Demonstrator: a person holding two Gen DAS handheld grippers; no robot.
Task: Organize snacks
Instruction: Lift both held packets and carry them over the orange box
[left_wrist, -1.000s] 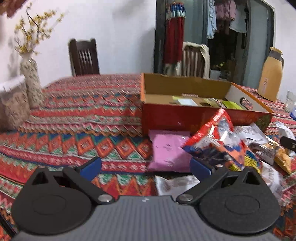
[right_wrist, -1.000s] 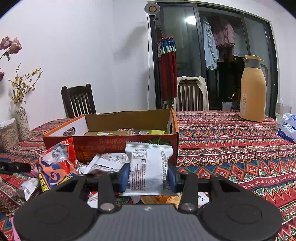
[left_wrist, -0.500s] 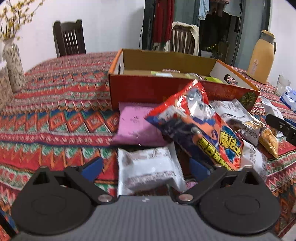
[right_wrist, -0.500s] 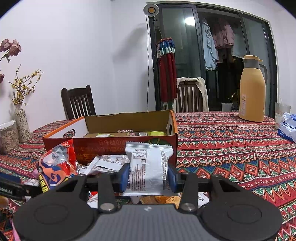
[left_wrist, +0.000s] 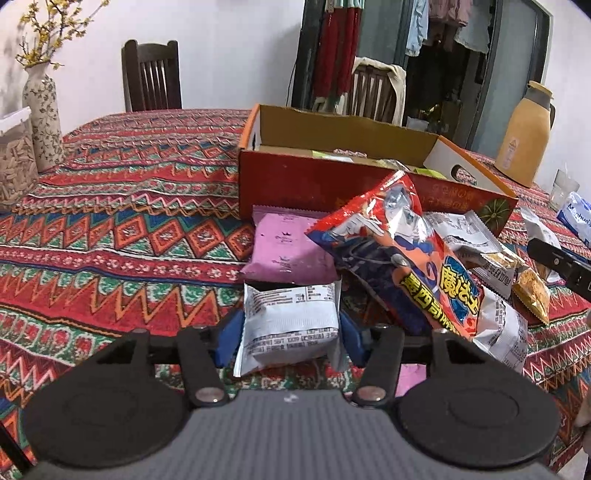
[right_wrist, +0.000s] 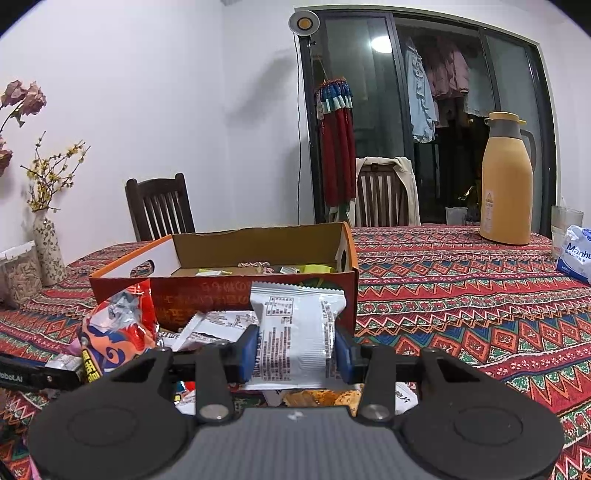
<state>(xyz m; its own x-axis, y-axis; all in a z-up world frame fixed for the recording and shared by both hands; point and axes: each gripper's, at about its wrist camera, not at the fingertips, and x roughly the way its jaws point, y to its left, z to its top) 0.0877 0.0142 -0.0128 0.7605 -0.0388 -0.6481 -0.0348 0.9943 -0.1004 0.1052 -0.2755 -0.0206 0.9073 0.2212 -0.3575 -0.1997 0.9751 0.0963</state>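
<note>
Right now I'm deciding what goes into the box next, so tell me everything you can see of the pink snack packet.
The flat pink plastic snack packet is a matte pillow pack with crimped ends and faint small print. It lies on the patterned tablecloth, its far end against the orange cardboard box. The red and blue crinkly snack bag overlaps its right edge, and the white foil packet covers its near end. No tongs touch it.

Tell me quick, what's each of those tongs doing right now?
Left tongs: just closing on a white snack packet.
Right tongs: gripping another white packet.
</note>
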